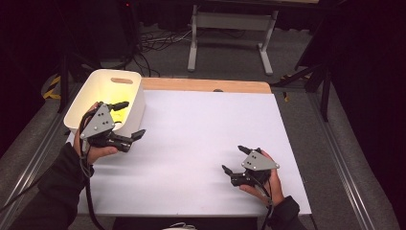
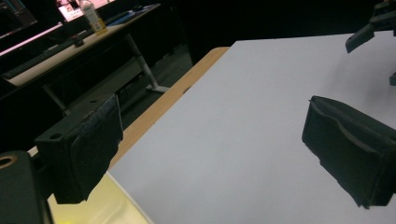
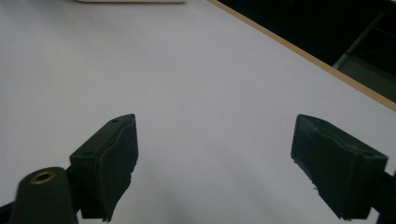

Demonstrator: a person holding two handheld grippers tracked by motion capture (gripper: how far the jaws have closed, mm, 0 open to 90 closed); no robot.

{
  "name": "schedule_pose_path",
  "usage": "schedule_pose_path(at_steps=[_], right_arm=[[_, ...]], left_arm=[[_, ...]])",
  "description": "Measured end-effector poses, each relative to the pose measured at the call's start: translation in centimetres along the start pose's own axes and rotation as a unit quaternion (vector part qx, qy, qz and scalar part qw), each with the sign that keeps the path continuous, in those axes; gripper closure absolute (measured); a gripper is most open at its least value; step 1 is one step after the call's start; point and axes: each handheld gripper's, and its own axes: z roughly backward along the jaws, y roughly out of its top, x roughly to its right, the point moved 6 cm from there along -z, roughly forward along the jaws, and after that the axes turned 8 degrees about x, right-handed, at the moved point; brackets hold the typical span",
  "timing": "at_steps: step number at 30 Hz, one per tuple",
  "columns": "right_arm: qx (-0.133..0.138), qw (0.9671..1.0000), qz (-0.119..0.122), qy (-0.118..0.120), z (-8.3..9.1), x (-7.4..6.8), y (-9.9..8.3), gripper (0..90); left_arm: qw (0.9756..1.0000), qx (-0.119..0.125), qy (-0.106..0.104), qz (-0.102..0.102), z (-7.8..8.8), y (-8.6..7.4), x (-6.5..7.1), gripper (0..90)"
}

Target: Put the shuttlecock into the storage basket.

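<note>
A white bin (image 1: 106, 94) stands at the table's back left corner, and something yellow shows inside it that I cannot make out. My left gripper (image 1: 133, 119) is held over the bin's front right corner, open, one finger over the bin and one over the sheet. In the left gripper view, the left gripper (image 2: 210, 154) has nothing between its jaws. My right gripper (image 1: 233, 158) rests low at the front right of the white sheet, open. The right gripper view shows bare sheet between the right gripper (image 3: 215, 163) jaws.
A white sheet (image 1: 201, 139) covers the table, with a wooden strip (image 1: 206, 85) along its far edge. Beyond the table are the white legs of a desk (image 1: 230, 33) and cables on the floor. A bottle (image 2: 92, 16) stands on that desk. The bin's rim (image 3: 130, 1) lies far ahead of the right gripper.
</note>
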Motion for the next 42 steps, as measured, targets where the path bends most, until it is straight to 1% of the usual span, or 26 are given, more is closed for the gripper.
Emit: schedule_pose_path(at_steps=[2,6,8,13,14,15,16,17,19,22,24,25,27,30,33,35,37,38,40,42], right_arm=[[-0.001,1.0,0.001,0.001,0.0,-0.1,0.0,15.8],[-0.001,1.0,0.002,0.001,0.0,-0.2,0.0,15.8],[0.0,1.0,0.002,0.003,0.0,-0.2,0.1,15.8],[0.0,1.0,0.003,0.003,0.1,-0.3,0.1,15.8],[0.0,1.0,0.003,0.004,0.1,-0.3,0.1,15.8],[0.002,1.0,0.003,0.005,0.1,-0.4,0.2,15.8],[0.002,1.0,0.003,0.005,0.1,-0.4,0.2,15.8],[0.002,1.0,0.003,0.006,0.1,-0.5,0.3,15.8],[0.002,0.9999,0.005,0.008,0.0,-0.7,0.3,15.8],[0.001,0.9999,0.005,0.011,0.0,-0.9,0.3,15.8],[0.002,0.9999,0.006,0.012,0.0,-0.9,0.4,15.8],[0.003,0.9999,0.006,0.012,0.0,-1.0,0.4,15.8],[0.002,0.9999,0.008,0.013,0.0,-1.1,0.4,15.8],[0.002,0.9999,0.009,0.014,0.0,-1.2,0.4,15.8],[0.002,0.9998,0.009,0.017,-0.1,-1.4,0.6,15.8],[0.003,0.9998,0.009,0.018,0.0,-1.5,0.7,15.8],[0.004,0.9998,0.01,0.018,0.0,-1.6,0.7,15.8],[0.005,0.9997,0.011,0.02,0.0,-1.7,0.8,15.8],[0.006,0.9997,0.012,0.021,0.0,-1.8,0.8,15.7],[0.003,0.9997,0.01,0.021,-0.1,-1.9,0.7,15.6]], left_arm=[[1.0,-0.002,-0.001,-0.005,-0.1,-0.1,0.4,5.7],[1.0,0.004,-0.006,-0.005,-0.2,-0.4,1.1,5.9],[0.9999,0.011,0.0,-0.003,-0.2,-0.5,1.5,6.9],[0.9999,0.015,0.0,0.003,-0.2,-1.0,2.1,7.4],[0.9999,0.01,-0.005,0.002,-0.3,-1.2,2.4,7.4],[0.9999,0.008,-0.006,-0.004,-0.4,-1.5,2.8,7.2],[0.9999,0.008,-0.006,-0.004,-0.4,-1.5,2.8,7.2],[0.9999,0.001,-0.014,-0.01,-0.5,-1.7,3.3,7.2],[0.9998,0.0,-0.021,-0.007,-0.5,-1.9,3.8,7.4],[0.9996,-0.003,-0.028,-0.009,-0.6,-2.3,4.5,7.6],[0.9996,-0.002,-0.027,-0.012,-0.7,-2.5,4.7,7.6],[0.9995,-0.005,-0.029,-0.008,-0.7,-2.8,5.0,7.6],[0.9994,-0.011,-0.029,-0.017,-0.8,-3.2,5.4,7.6],[0.9992,-0.018,-0.033,-0.017,-1.0,-3.7,5.8,7.6],[0.9985,-0.03,-0.035,-0.029,-1.2,-4.3,6.2,7.6],[0.9983,-0.031,-0.038,-0.031,-1.2,-4.5,6.5,7.6],[0.9982,-0.032,-0.037,-0.034,-1.2,-4.7,6.6,7.6],[0.9982,-0.032,-0.037,-0.034,-1.2,-4.9,6.8,7.6],[0.9985,-0.029,-0.039,-0.026,-1.2,-5.4,7.0,7.6],[0.9986,-0.03,-0.037,-0.023,-1.3,-6.0,7.2,7.6]])
